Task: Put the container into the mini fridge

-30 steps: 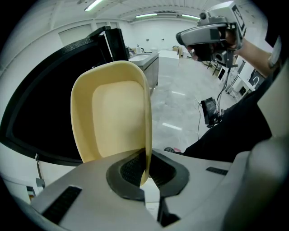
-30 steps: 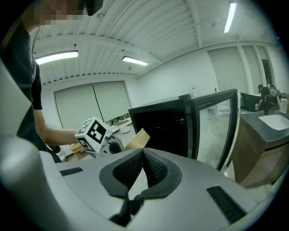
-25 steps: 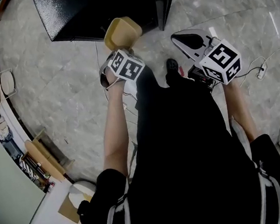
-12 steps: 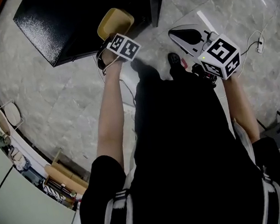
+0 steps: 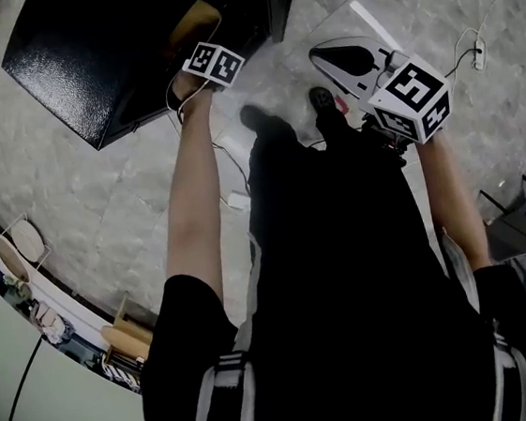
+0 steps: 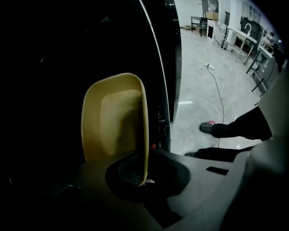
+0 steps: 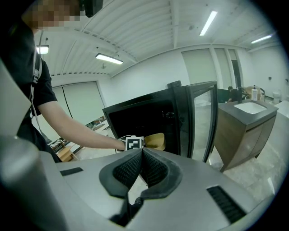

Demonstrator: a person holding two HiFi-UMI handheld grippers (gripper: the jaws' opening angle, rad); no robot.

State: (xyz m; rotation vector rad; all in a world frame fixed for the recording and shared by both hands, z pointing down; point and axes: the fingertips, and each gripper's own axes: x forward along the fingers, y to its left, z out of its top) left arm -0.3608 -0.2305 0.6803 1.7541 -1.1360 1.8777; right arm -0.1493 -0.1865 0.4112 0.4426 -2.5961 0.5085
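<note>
The tan-yellow container stands on edge, and my left gripper is shut on its rim. It hangs inside the dark opening of the black mini fridge. From the head view the container shows just past the left gripper, over the fridge's front edge. The right gripper view shows the container at the fridge mouth, beside the open door. My right gripper is shut and empty, held back to the right of the fridge.
The fridge door's edge stands just right of the container. A dark vanity cabinet with a sink is right of the door. A cable and power strip lie on the marble floor; the person's shoe is near the fridge.
The left gripper has carried the container forward and down, from in front of the fridge into its opening. The right gripper has stayed about where it was.
</note>
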